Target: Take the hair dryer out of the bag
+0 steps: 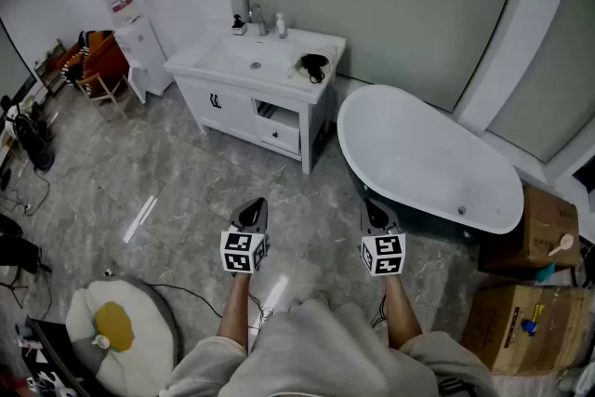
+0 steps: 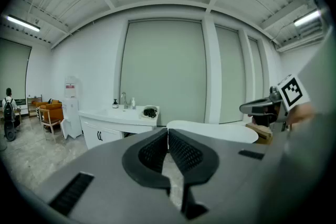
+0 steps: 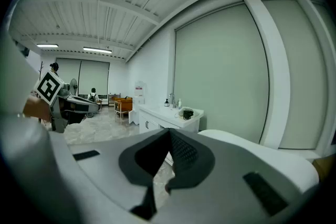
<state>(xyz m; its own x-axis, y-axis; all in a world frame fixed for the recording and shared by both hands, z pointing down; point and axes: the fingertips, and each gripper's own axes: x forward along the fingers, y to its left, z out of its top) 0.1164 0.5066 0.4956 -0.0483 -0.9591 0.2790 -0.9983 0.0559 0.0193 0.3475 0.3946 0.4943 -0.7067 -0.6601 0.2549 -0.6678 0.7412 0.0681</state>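
Left gripper [image 1: 251, 211]: held shut, pads pressed together with nothing between them; tilted slightly downward, aimed toward the desk.
Right gripper [image 1: 375, 211]: likewise closed tight and empty; hung level with the left one, well apart from it, nose toward the near end of the bathtub.
Floor [image 1: 186, 191]: lay grey and marbled beneath both grippers, with a bright streak of reflected light at the left.
Bathtub [image 1: 428, 158]: stood white and oval, just beyond the right gripper and just beside the desk's right end.
Desk [image 1: 209, 60]: stood white against the far wall, well ahead of both grippers; carried a basin, a tap [image 1: 257, 19] and small bottles [image 1: 281, 28] along its back edge.
Bag [image 1: 314, 70]: sat on the desk's right end, beside the basin, far from either gripper and untouched.
Hair dryer [image 1: 313, 62]: showed only as a dark shape inside the bag; too small for any detail.
Water dispenser [image 1: 139, 42]: stood white just left of the desk, against the wall.
Orange chairs [image 1: 98, 65]: sat left of the dispenser.
Cardboard boxes [image 1: 516, 311]: stood at the right, past the bathtub's far end.
Egg-shaped cushion [image 1: 121, 335]: lay on the floor at the lower left.
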